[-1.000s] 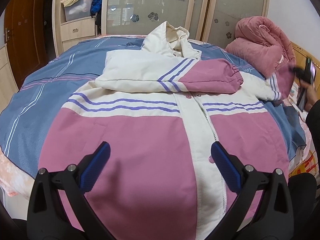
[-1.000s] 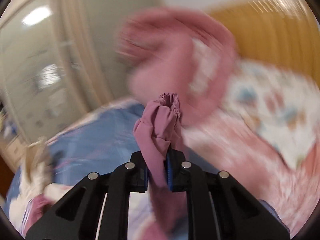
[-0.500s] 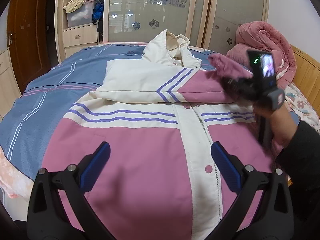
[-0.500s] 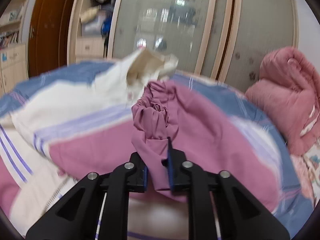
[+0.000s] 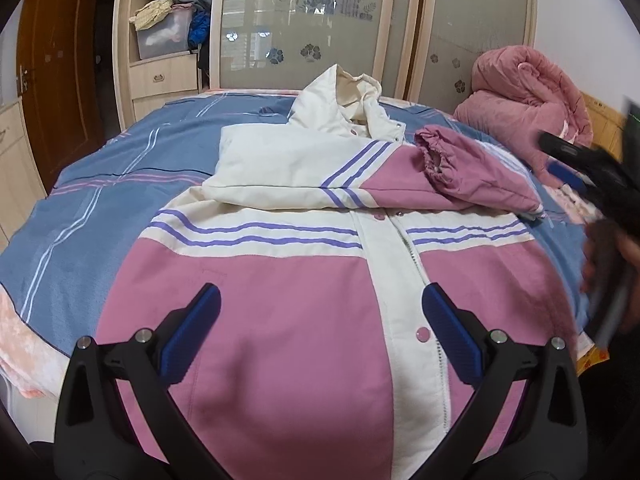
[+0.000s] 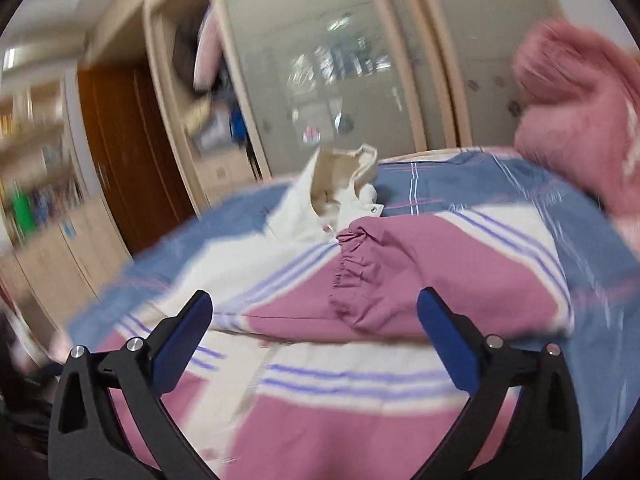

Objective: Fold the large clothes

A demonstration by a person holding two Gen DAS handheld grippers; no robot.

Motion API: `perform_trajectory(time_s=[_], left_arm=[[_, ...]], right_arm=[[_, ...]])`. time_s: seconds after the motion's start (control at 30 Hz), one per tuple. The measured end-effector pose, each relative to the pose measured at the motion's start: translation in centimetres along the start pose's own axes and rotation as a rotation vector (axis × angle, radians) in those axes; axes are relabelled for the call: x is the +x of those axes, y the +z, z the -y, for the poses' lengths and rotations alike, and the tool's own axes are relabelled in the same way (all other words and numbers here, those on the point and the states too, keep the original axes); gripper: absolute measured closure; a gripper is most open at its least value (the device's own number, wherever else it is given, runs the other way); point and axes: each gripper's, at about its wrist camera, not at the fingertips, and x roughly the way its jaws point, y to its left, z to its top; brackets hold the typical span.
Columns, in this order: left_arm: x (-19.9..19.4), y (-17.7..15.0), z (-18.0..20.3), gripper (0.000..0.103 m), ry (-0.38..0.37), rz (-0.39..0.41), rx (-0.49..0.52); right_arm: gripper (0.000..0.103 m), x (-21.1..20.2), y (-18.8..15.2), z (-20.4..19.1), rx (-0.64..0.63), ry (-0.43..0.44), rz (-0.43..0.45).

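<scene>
A pink and cream hooded jacket (image 5: 280, 300) with purple stripes lies front up on the bed. Both its sleeves are folded across the chest, the right sleeve (image 5: 472, 172) with its gathered cuff (image 6: 356, 280) on top. My left gripper (image 5: 320, 316) hovers open over the jacket's lower front, nothing between its fingers. My right gripper (image 6: 314, 320) has its jaws opening wide, the cuff lying free on the jacket beyond them. In the left wrist view the right gripper (image 5: 576, 168) is a blur at the right edge, held by a hand.
The bed has a blue striped cover (image 5: 100, 184). A rolled pink quilt (image 5: 528, 92) sits at its far right corner. Wardrobe doors (image 5: 304, 20) and open shelves with clothes stand behind the bed. A wooden door (image 5: 52, 76) is at left.
The right gripper carried the pink sleeve cuff leftwards over the jacket's chest, let it go there and drew back to the right. The left gripper stayed put, open.
</scene>
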Motion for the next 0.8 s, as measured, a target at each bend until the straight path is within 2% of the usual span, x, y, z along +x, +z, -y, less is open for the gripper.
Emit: perform_trajectory(time_s=[0.07,0.2,0.23,0.4,0.8], left_arm=[[-0.4,0.0,-0.2,0.002,-0.002,0.011,-0.002],[-0.5,-0.2,-0.2,0.002,0.012,0.0,0.02],[-0.4,-0.3,-0.3,0.002,0.016,-0.001,0.019],[0.0,-0.5,-0.4,0.002,0.027,-0.014,0.024],[0.3,-0.8,0.1,0.002,0.024,-0.038,0.057]], right_arm=[[0.001,-2.2,-1.3,0.8,0.042,-0.051,-0.003],[0.001,-4.5,-5.1,0.6,-0.049,-0.299,-0.087],[0.001,-4.6,-5.7,0.6,-0.052,-0.313,-0.101],[0.001,-4.3,-6.4,-0.7,-0.106,-0.329,-0.115],[0.001,-2.9,-6.6,-0.6,-0.11,-0.311,-0.119]])
